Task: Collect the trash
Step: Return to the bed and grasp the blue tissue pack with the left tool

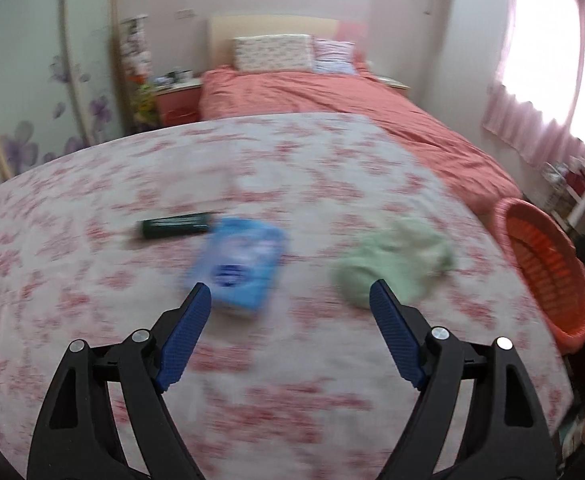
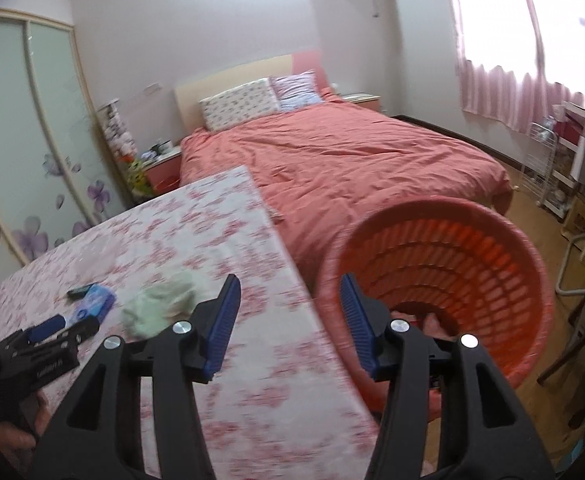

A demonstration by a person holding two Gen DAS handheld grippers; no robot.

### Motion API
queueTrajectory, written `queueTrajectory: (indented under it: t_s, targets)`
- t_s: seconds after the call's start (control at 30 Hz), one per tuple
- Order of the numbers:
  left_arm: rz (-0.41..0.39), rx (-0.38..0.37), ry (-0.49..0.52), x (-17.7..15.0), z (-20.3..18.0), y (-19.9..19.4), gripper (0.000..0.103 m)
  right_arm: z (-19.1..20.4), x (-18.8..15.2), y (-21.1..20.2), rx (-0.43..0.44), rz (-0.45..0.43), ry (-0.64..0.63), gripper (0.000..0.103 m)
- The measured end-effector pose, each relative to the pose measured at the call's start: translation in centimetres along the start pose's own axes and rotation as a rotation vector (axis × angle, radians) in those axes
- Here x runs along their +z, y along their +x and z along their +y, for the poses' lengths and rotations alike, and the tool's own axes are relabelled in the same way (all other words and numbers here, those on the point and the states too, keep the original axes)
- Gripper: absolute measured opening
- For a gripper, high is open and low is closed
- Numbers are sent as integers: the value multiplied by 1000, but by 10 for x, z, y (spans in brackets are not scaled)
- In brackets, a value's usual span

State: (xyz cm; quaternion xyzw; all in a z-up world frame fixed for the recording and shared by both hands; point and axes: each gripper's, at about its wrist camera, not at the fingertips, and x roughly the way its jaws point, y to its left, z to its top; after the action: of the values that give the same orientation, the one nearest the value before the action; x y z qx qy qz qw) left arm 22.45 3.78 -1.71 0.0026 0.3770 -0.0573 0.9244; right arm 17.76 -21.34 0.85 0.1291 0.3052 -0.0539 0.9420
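Note:
On the floral tablecloth (image 1: 92, 280) lie a blue tissue pack (image 1: 240, 264), a dark green tube (image 1: 174, 225) and a crumpled pale green cloth (image 1: 396, 260). My left gripper (image 1: 290, 298) is open and empty, hovering just short of the pack and the cloth. My right gripper (image 2: 290, 292) is open and empty, over the table's right edge beside the orange basket (image 2: 472, 280). The right wrist view also shows the pack (image 2: 96, 300), the cloth (image 2: 160, 304), the tube (image 2: 77, 292) and the left gripper (image 2: 52, 332).
The orange basket (image 1: 548, 272) stands on the floor at the table's right edge. A bed with a coral cover (image 2: 352, 168) lies behind the table. A wardrobe (image 2: 20, 140) is at the left, shelving (image 2: 564, 168) at the right.

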Motion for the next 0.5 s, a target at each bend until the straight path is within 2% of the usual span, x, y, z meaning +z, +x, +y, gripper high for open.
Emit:
queueTrajectory:
  t_s: [0.17, 0.37, 0.5]
  targets:
    - [19, 35, -56, 4, 30, 14, 88, 29, -8, 11, 26, 37, -33, 52]
    - [61, 53, -54, 8, 36, 34, 90, 46, -13, 22, 40, 65, -59, 52]
    - [108, 32, -62, 10, 37, 46, 90, 51, -16, 28, 41, 83, -70, 52]
